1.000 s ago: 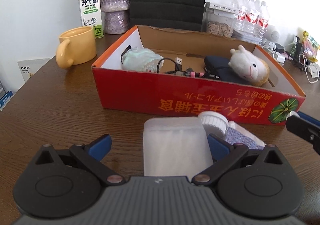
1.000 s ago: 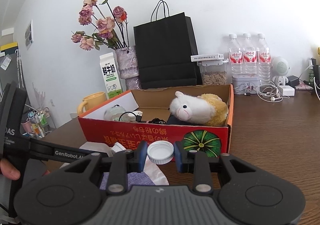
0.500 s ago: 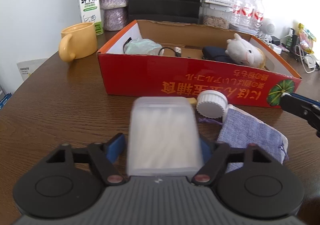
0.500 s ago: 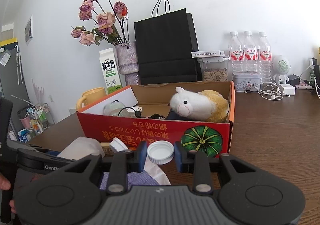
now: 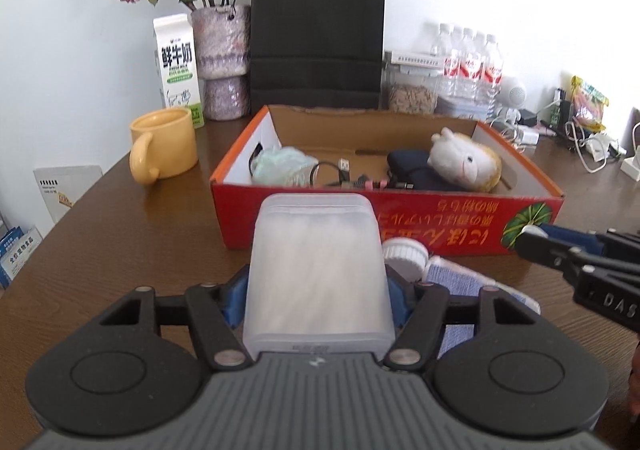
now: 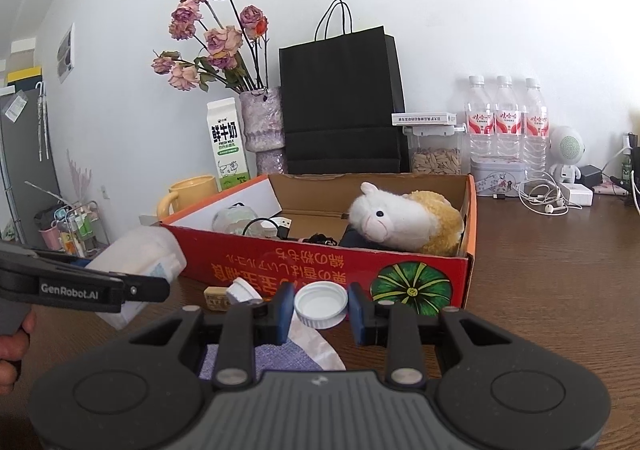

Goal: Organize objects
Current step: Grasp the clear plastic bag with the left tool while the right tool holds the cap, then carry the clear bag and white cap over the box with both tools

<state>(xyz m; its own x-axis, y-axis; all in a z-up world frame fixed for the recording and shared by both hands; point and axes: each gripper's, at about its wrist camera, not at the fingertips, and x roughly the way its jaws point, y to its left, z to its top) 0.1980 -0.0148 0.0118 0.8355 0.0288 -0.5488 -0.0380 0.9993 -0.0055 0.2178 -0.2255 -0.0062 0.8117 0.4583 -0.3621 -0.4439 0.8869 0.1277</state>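
Frosted translucent plastic box [image 5: 318, 270] fills my left view, clamped in the left gripper [image 5: 316, 292]; its blue pads are mostly hidden behind it, and I can't make out the pale contents. Its long axis runs forward along the fingers toward the red cardboard carton [image 5: 440, 226]. My right gripper [image 6: 320, 312] pinches a white bottle cap [image 6: 320, 304]. Bare brown wooden table [image 5: 120, 242] lies open to the left.

L gripper [image 5: 318, 292] clamped on translucent box [image 5: 316, 270], pointing 12 o'clock; R gripper [image 6: 320, 308] jaws narrow, pinching white cap [image 6: 320, 304].
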